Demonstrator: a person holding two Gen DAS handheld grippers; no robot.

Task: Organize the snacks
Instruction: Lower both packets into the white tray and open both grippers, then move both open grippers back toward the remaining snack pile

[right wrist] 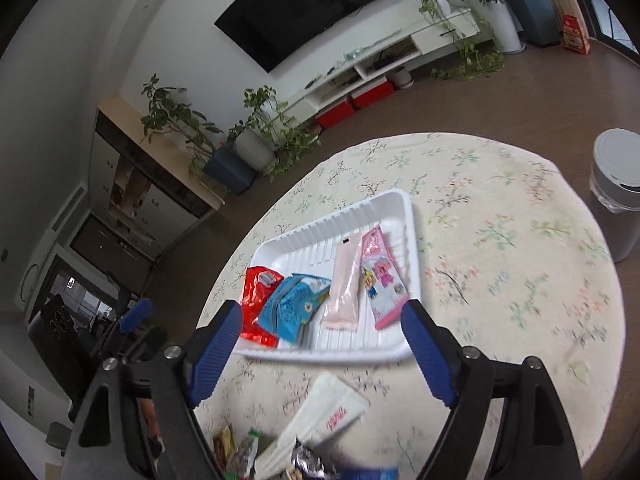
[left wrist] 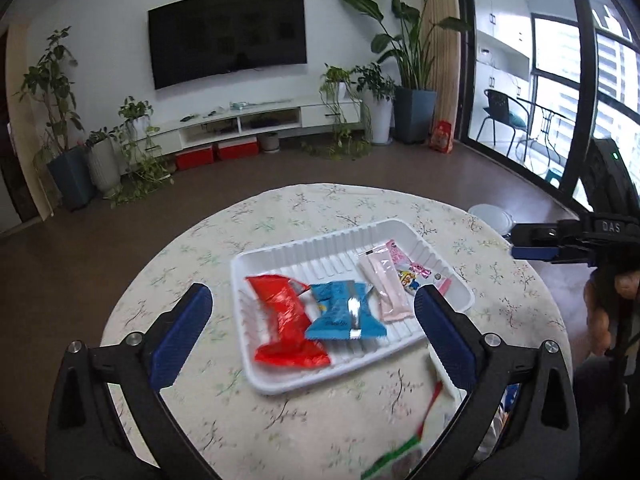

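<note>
A round table (left wrist: pixel 280 420) covered by a floral cloth was seen in both wrist views, with a wall-mounted television (left wrist: pixel 228 36) and potted plants (left wrist: pixel 408 60) ranged behind it and a white lidded bin (right wrist: pixel 618 196) stood on the floor beside its far right edge. A white ribbed tray (left wrist: pixel 320 244) was set on the table, and four snacks were laid in it side by side: a red packet (left wrist: pixel 284 324) at the left, a blue packet (left wrist: pixel 344 312) overlapping its edge, a pale pink stick pack (left wrist: pixel 382 284) next, and a pink cartoon-printed packet (left wrist: pixel 412 270) at the right. Further loose snacks were left on the cloth nearer the cameras, among them a white wrapper with red lettering (right wrist: pixel 332 412) and a blurred green-and-red wrapper (left wrist: pixel 400 452). The left gripper (left wrist: pixel 316 332) was held above the near edge of the tray with its blue fingers (left wrist: pixel 182 336) spread wide, and nothing was pinched between them. The right gripper (right wrist: pixel 324 348) was likewise held over the near rim of the tray, its fingers (right wrist: pixel 218 352) spread apart and no snack gripped. The hand (left wrist: pixel 604 312) carrying the right gripper was visible at the right edge of the left wrist view.
</note>
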